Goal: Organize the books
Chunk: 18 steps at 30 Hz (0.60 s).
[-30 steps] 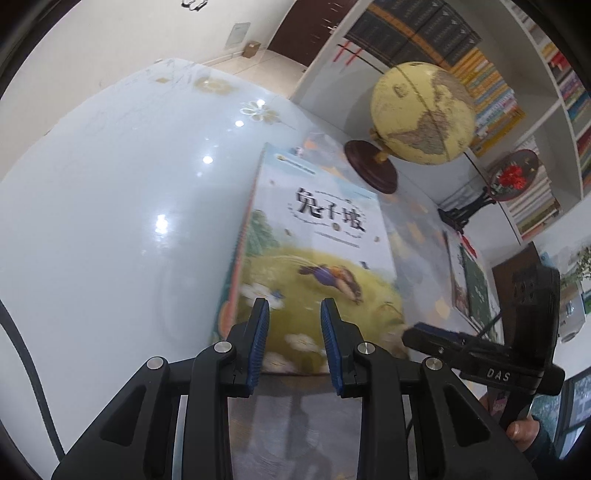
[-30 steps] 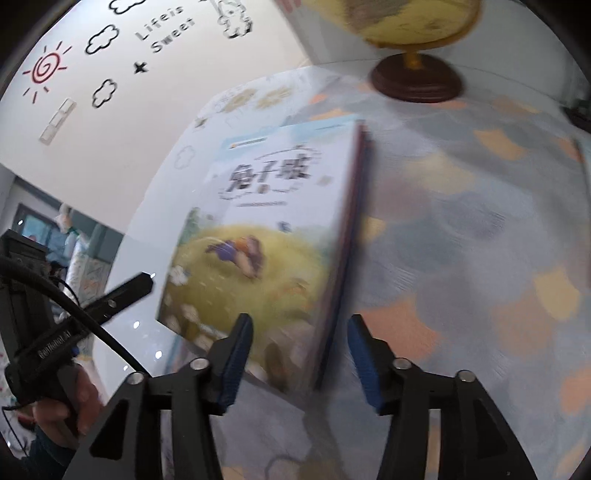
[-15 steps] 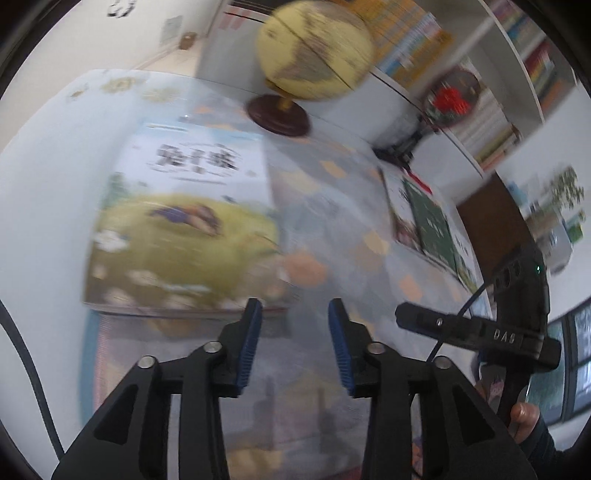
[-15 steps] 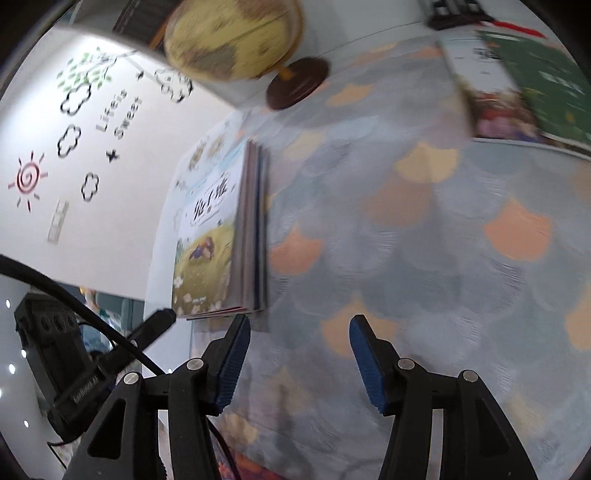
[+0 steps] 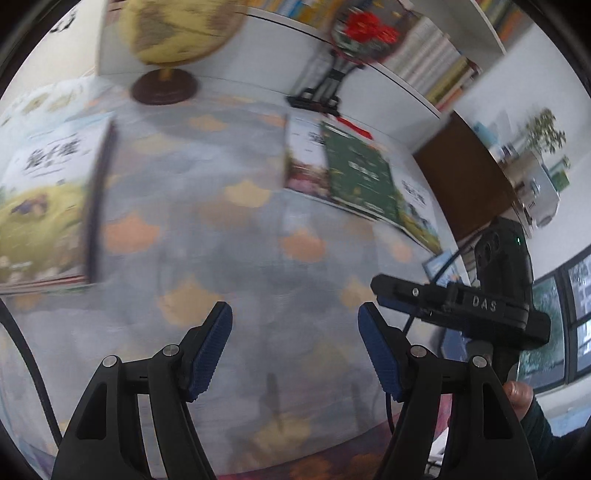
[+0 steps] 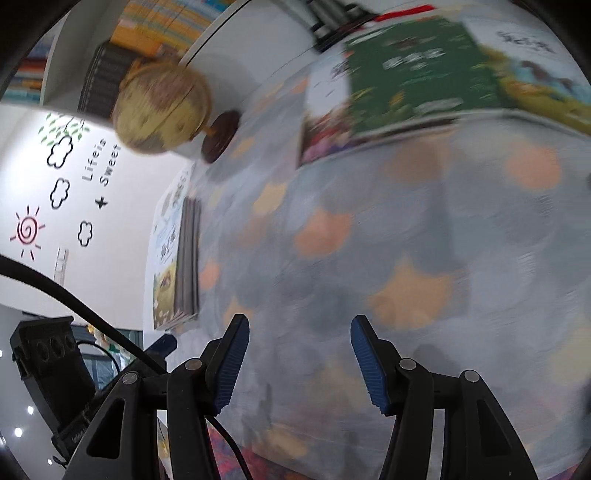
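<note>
Blurred tablecloth (image 5: 258, 229), book stack (image 5: 44, 206) cropped

1. The counter (image 5: 258, 229) is covered by a matt, cloth-like sheet printed in grey, orange and yellow patches; its weave is blurred.
2. The stacked books (image 5: 44, 206) at the left have glossy paper covers, their page edges showing as thin dull layers.
3. The green book (image 5: 360, 181) has a smooth paper cover with a faint sheen.
4. The globe (image 5: 177, 29) looks like smooth, slightly shiny paper or plastic; its round base (image 5: 164, 88) is dark polished wood.
5. The left gripper (image 5: 295, 350) is matt black plastic with bright metal screws; its fingers (image 5: 208, 350) carry ribbed blue rubbery pads.
6. The right gripper (image 6: 299, 362) looks the same.
</note>
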### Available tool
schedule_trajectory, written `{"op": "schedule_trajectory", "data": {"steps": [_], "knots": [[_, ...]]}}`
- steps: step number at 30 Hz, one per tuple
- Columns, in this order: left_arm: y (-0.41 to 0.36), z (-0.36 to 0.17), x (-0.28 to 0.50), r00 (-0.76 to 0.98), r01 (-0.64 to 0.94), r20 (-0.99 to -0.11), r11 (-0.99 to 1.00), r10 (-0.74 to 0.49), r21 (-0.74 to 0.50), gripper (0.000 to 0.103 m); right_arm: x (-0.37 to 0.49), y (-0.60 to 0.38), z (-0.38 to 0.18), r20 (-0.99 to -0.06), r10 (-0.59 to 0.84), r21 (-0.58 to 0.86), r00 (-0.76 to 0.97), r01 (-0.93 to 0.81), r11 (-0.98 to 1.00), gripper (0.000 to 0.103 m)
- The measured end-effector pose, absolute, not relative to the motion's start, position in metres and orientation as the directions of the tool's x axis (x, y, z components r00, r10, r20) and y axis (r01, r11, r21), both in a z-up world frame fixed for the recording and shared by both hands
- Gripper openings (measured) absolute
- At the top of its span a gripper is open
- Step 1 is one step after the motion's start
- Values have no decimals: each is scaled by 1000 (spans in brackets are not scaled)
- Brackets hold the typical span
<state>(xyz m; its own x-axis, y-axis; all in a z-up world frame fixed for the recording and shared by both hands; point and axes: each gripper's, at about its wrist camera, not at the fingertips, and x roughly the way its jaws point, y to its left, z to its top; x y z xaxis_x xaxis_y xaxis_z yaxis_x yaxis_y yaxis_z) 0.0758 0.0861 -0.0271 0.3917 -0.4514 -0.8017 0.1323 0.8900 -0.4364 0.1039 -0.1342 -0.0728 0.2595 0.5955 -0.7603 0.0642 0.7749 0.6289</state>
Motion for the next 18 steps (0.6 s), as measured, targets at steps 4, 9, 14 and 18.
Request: {"op": "schedule_trajectory", "data": {"steps": [4, 9, 14, 18], "knots": [[50, -24, 85, 381, 147, -802, 886, -460, -439, 69, 112, -179, -66, -760, 582, 624, 289, 76, 777, 55], [-9, -20, 101, 371, 199, -789, 872, -489, -447, 69, 118, -233, -57, -766, 555, 609, 325, 89, 788, 55], [-68, -21, 127, 337, 270, -783, 850, -523, -452, 69, 121, -283, -49, -793, 475, 555, 383, 131, 821, 56], [-108, -25, 155, 312, 337, -791, 839, -527, -426, 69, 129, -327, -49, -809, 391, 521, 439, 230, 822, 55]]}}
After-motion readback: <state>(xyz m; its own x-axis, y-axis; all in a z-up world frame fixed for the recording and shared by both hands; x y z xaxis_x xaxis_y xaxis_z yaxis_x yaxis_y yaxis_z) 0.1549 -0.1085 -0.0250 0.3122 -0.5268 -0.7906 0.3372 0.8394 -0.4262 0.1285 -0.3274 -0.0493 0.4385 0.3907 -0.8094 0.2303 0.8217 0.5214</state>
